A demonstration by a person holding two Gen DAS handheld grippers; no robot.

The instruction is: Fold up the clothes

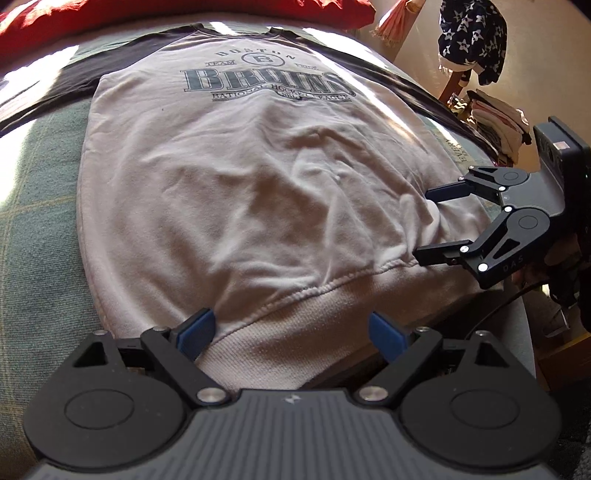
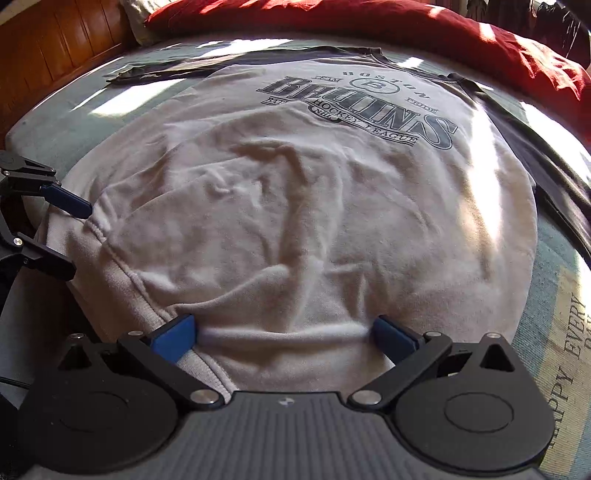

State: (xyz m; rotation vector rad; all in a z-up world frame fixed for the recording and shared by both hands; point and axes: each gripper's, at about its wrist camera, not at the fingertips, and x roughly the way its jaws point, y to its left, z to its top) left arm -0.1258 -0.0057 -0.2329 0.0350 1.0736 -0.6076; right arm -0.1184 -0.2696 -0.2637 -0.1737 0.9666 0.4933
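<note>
A pale grey sweatshirt (image 1: 258,177) with dark sleeves and a "Boston Bruins" print lies face up and spread flat on the bed, with wrinkles across its lower half. My left gripper (image 1: 291,332) is open over the ribbed hem (image 1: 295,332), which lies between its blue pads. At the hem's right corner my right gripper (image 1: 424,225) is open too. In the right wrist view the right gripper (image 2: 282,336) stands wide open over the sweatshirt (image 2: 314,206), with a ridge of cloth between the fingers. The left gripper (image 2: 79,240) shows at the left edge by the hem.
The bed has a green plaid cover (image 1: 40,192). A red blanket (image 2: 369,26) lies across its head by a wooden headboard (image 2: 55,48). A stack of folded clothes (image 1: 495,125) and a hanging star-patterned garment (image 1: 472,37) are off the bed's right side.
</note>
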